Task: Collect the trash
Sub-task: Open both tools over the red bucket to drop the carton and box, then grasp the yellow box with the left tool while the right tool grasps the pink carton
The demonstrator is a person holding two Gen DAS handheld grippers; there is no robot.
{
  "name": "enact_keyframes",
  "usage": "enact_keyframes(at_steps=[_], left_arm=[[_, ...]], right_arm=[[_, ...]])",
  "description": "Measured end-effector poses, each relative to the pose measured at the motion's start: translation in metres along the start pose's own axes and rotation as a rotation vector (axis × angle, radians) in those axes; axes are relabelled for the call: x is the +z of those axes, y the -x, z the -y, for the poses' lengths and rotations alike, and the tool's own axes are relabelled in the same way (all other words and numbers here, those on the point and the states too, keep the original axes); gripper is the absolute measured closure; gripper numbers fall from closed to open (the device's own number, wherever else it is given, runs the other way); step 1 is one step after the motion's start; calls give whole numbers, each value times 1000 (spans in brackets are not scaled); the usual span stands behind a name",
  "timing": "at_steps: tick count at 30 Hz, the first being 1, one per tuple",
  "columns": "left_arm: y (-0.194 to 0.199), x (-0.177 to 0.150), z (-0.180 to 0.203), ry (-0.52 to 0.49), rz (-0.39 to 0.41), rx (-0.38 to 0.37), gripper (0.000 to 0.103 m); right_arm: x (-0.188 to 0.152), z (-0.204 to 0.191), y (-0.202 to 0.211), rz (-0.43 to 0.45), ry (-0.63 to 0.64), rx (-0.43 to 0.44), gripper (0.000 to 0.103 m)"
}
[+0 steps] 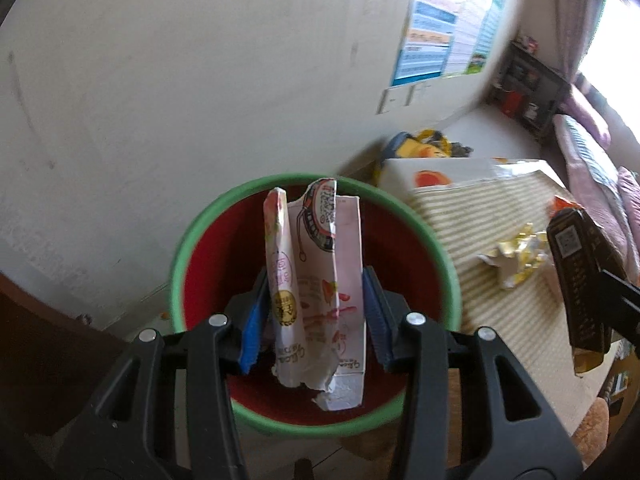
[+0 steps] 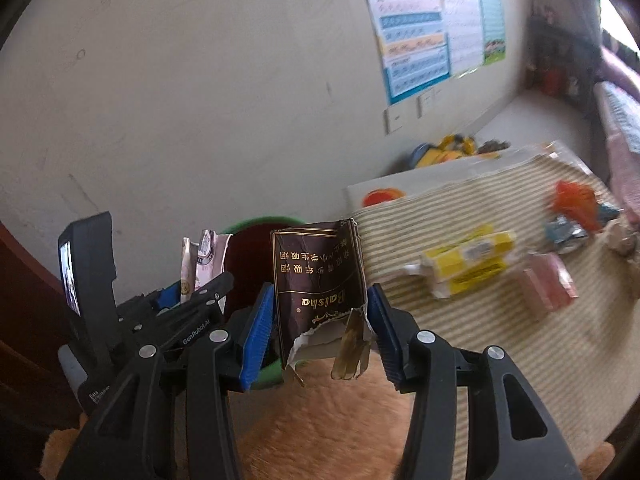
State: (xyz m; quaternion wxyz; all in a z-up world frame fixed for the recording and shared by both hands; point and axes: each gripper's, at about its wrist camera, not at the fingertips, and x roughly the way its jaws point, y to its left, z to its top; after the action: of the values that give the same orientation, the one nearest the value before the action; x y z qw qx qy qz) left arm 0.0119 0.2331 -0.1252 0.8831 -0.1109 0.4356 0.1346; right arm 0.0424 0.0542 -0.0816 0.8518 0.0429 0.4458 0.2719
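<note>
My left gripper [image 1: 314,316] is shut on a torn pink-and-white carton [image 1: 320,288] and holds it upright over the red bin with a green rim [image 1: 188,240]. My right gripper [image 2: 320,332] is shut on a torn dark brown cigarette pack [image 2: 316,284], beside the bin [image 2: 248,268], which shows behind it. The pack also shows at the right of the left wrist view [image 1: 580,280], and the left gripper with the carton [image 2: 200,264] shows at the left of the right wrist view.
A striped cloth table [image 2: 500,340] holds a yellow box [image 2: 468,264], a pink pack [image 2: 548,284], an orange wrapper [image 2: 576,200] and crumpled yellow trash [image 1: 516,256]. A white box [image 1: 440,176] lies near the wall. An orange furry surface [image 2: 320,432] lies below.
</note>
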Motion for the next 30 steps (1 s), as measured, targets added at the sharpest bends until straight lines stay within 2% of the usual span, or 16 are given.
enact_keyframes(at_steps=[7,8,9,10,12,15,17,20,23,25,27,30], left_arm=[[-10,-3,-28,46,-32,55,57],[-11,-4,-29,50,-36,65,51],[-13,-3,-29,54,-42,72,43],[-14,-4,-31,60,-43,72,40],[-15,-5,-32,61,-45,83,29],[-15,-7,-31,54,-50,86,28],[-15,-7,-28,47,-54,83,28],[-16,-7,-23,31,-55,77,28],[-17,-6,-19,24,-54,68,28],[-18,-5,-14,17,-56,60,28],[-17,-6,-7,6,-58,55,28],[-15,-7,6,-26,-60,41,27]], right_arm=[[8,-18,-31,-54,0,93,54],[8,-21,-35,-61,-3,108,50],[9,-22,-38,-64,-8,122,39],[9,-22,-39,-58,-22,135,35],[9,-21,-37,-53,-30,143,34],[7,-7,-35,-46,-41,115,34],[7,11,-29,-29,-54,73,34],[8,51,-24,4,-64,-72,29],[7,104,-23,5,-53,-299,29],[4,141,-30,-45,-52,-422,23],[2,173,-42,-106,-62,-489,23],[0,202,-57,-179,-65,-536,23]])
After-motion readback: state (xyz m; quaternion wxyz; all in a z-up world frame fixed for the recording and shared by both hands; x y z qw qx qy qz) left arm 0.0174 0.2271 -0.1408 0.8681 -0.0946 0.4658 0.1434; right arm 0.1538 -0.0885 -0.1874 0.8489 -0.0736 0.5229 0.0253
